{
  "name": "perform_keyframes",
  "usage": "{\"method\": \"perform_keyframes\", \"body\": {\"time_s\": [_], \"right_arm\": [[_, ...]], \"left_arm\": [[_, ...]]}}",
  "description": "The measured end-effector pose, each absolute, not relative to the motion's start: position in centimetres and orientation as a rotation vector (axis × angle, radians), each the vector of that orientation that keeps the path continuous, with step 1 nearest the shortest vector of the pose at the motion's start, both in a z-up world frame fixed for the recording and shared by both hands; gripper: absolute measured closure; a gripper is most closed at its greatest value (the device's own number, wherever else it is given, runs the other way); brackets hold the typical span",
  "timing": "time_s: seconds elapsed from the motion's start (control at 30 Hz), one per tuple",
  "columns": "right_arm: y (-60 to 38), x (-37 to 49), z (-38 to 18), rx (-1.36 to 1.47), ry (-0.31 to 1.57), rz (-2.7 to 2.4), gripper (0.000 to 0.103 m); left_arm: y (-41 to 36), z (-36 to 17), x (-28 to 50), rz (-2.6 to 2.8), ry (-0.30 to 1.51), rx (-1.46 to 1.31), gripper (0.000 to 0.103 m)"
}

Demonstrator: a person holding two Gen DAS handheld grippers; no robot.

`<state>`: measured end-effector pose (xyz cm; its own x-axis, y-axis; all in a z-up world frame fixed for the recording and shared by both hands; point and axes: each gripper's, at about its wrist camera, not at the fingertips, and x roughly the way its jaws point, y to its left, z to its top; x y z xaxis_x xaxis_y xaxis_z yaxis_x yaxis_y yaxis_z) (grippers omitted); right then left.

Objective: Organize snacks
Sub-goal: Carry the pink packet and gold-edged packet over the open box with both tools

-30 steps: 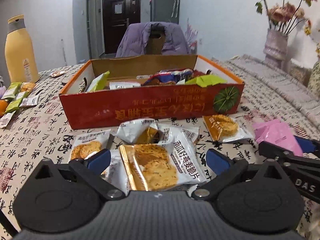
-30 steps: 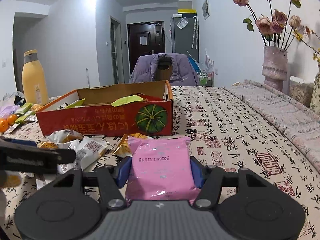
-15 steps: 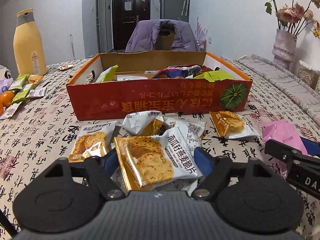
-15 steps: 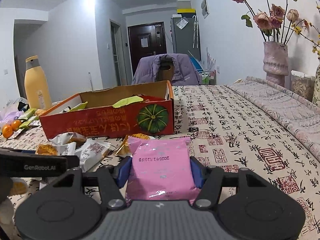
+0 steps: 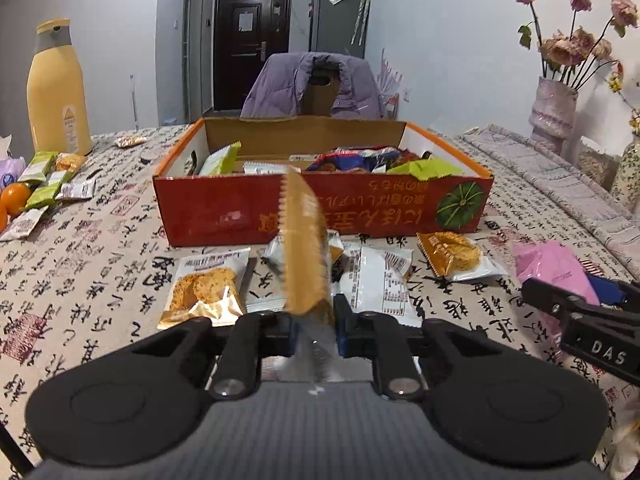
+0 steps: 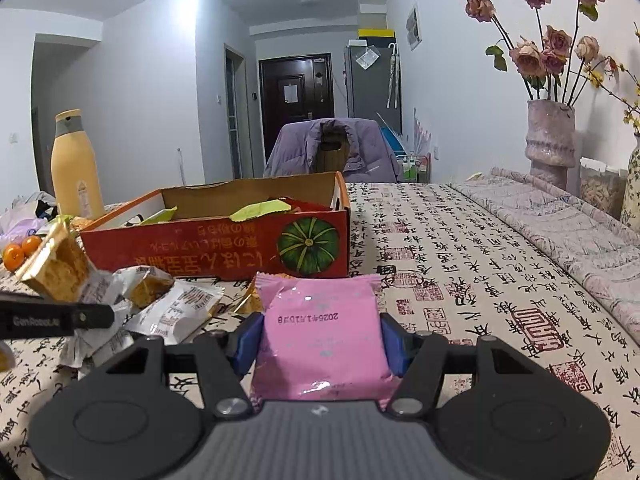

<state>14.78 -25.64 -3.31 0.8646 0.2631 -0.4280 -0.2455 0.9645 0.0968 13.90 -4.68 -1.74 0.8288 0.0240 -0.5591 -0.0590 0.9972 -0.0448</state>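
Observation:
My left gripper [image 5: 314,322] is shut on a gold cracker packet [image 5: 302,248], which stands up on its edge between the blue pads, just in front of the red cardboard box [image 5: 224,212]. The box holds several snack packets. More cracker packets [image 5: 206,288] lie on the tablecloth before the box, one white [image 5: 380,280] and one gold [image 5: 452,254]. My right gripper [image 6: 320,338] is shut on a pink packet [image 6: 320,332], low over the table to the right of the box [image 6: 216,244]. In the right wrist view the held gold packet [image 6: 56,266] shows at far left.
A tall yellow bottle [image 5: 58,88], oranges [image 5: 14,198] and green snack bars [image 5: 44,184] sit at the left. A vase of dried flowers [image 5: 554,108] stands at the right. A chair with a purple jacket [image 5: 312,84] is behind the box.
The left jaws have closed on the gold cracker packet, which has turned from lying flat to standing on edge. The right gripper and its pink packet have not moved.

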Motion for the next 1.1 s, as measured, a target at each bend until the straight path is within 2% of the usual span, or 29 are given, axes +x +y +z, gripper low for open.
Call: {"method": "perform_keyframes", "body": {"time_s": [0.53, 1.1], "right_arm": [[-24.1, 14.6, 0.0, 0.006, 0.374, 0.306, 0.043], [-19.9, 22.6, 5.5, -0.045, 0.286, 0.345, 0.043]], "left_arm": [[-3.2, 2.2, 12.9, 0.011, 0.471, -0.074, 0.089], [-1.2, 6.9, 20.0, 0.013, 0.377, -0.078, 0.089]]}}
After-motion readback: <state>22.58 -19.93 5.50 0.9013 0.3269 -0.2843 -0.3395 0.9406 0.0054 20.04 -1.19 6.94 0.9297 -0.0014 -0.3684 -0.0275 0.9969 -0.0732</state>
